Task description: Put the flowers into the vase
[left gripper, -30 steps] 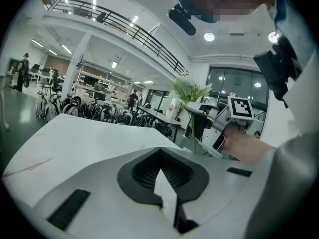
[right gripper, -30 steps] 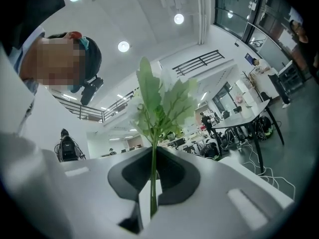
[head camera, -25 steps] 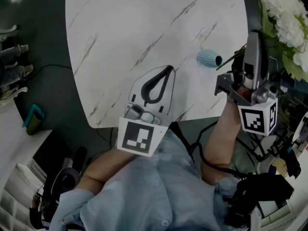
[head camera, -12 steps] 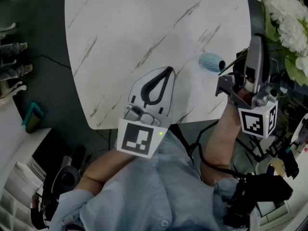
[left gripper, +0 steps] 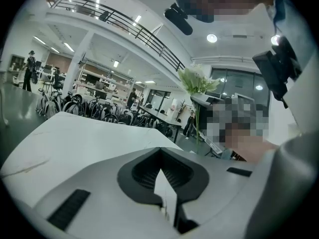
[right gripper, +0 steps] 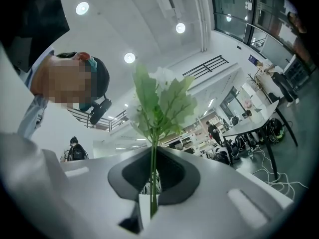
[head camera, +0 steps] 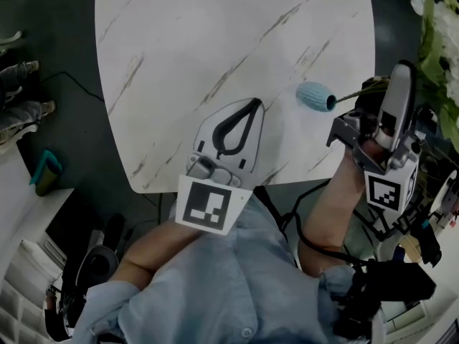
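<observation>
A small teal vase (head camera: 314,96) stands on the white marble table (head camera: 215,41) near its right edge. My right gripper (head camera: 402,72) is beyond that edge, shut on the thin green stem (right gripper: 152,176) of a white flower bunch (right gripper: 160,99). The blooms (head camera: 439,45) spread at the top right of the head view. A bare stem end (head camera: 353,95) reaches toward the vase mouth; whether it is inside, I cannot tell. My left gripper (head camera: 249,104) rests over the table's near edge, shut with nothing in it, and its own view shows it too (left gripper: 162,185).
Past the table's right edge lie cables and dark equipment (head camera: 401,264). The person's blue shirt (head camera: 229,278) fills the bottom of the head view. Dark floor (head camera: 64,120) lies to the left of the table. Other tables and people stand far off in the hall.
My right gripper with the flowers has shifted right and a little down in the head view, and the blooms now sit nearer the picture's edge. The left gripper has stayed put.
</observation>
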Demonstrator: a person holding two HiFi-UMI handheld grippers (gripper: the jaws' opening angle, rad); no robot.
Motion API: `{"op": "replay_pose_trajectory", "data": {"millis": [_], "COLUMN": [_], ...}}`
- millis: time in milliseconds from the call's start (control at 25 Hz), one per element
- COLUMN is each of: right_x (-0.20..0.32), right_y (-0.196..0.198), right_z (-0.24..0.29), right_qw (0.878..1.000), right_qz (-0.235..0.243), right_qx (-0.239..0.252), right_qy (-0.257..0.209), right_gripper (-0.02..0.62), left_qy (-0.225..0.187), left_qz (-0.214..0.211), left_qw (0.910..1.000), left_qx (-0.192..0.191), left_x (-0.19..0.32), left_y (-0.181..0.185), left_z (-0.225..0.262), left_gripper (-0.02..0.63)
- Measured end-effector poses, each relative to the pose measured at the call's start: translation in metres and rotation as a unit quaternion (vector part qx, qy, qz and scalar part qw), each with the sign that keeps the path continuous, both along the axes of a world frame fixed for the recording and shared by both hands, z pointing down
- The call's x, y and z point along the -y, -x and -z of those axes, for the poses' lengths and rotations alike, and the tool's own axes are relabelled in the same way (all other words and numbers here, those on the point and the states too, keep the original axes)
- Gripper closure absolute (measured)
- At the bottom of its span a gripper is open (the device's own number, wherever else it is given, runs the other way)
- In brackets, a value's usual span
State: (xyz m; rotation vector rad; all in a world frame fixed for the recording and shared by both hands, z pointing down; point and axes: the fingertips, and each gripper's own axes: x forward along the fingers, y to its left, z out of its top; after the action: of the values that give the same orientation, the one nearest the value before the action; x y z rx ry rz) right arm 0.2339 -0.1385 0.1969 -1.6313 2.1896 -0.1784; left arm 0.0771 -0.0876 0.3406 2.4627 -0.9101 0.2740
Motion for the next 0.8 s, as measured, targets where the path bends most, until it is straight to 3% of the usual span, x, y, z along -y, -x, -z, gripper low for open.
{"op": "replay_pose_trajectory", "data": {"millis": [800], "right_x": [-0.014], "right_y": [-0.006], "right_z": [-0.042], "right_qw": [1.000], "right_qz": [-0.002], "right_qx": [0.000], "right_qy": [0.029], "right_gripper": [0.586], "left_qy": [0.020], "left_qz": [-0.015], "left_qw": [0.9997], "left_qx": [0.003], "left_x": [-0.004], "left_y": [-0.009], "left_z": [-0.013], "left_gripper": [0.601]}}
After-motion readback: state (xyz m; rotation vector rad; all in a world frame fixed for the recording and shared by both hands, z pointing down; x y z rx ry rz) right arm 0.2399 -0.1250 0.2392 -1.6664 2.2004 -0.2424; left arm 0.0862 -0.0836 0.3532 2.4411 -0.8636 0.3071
